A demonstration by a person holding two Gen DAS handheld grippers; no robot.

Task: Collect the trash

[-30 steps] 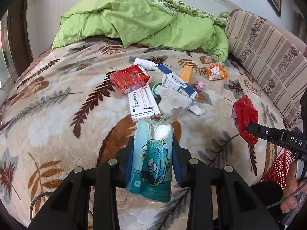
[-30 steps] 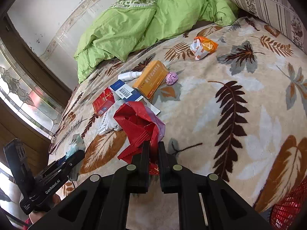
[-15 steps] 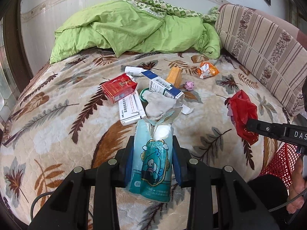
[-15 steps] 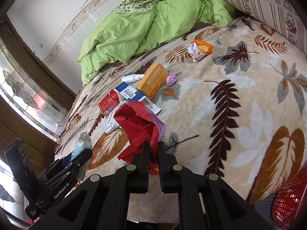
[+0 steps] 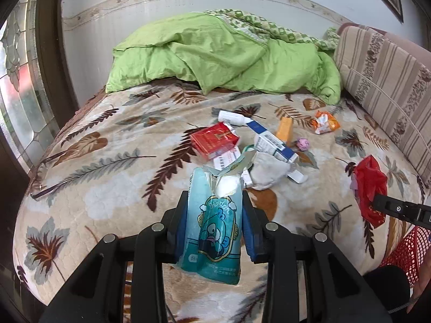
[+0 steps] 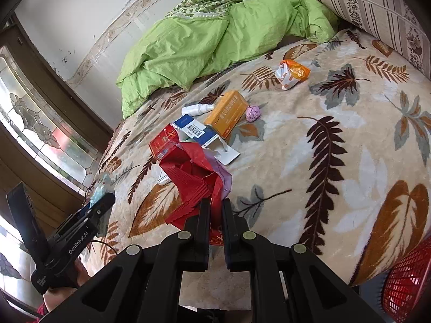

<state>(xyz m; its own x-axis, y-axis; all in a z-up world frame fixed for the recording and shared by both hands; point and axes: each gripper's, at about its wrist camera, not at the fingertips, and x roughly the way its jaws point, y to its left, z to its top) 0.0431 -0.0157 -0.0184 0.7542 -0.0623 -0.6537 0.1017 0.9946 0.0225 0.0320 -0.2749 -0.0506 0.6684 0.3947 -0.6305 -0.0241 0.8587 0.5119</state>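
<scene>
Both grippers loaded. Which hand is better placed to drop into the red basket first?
Right, probably. The right gripper, shut on the red plastic bag, has the red mesh basket close at its lower right. The left gripper, holding the teal tissue pack, sits farther from it.

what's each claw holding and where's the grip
Left claw: teal tissue pack, clamped by its two sides at mid-height. Right claw: red bag, pinched at its lower edge.
</scene>
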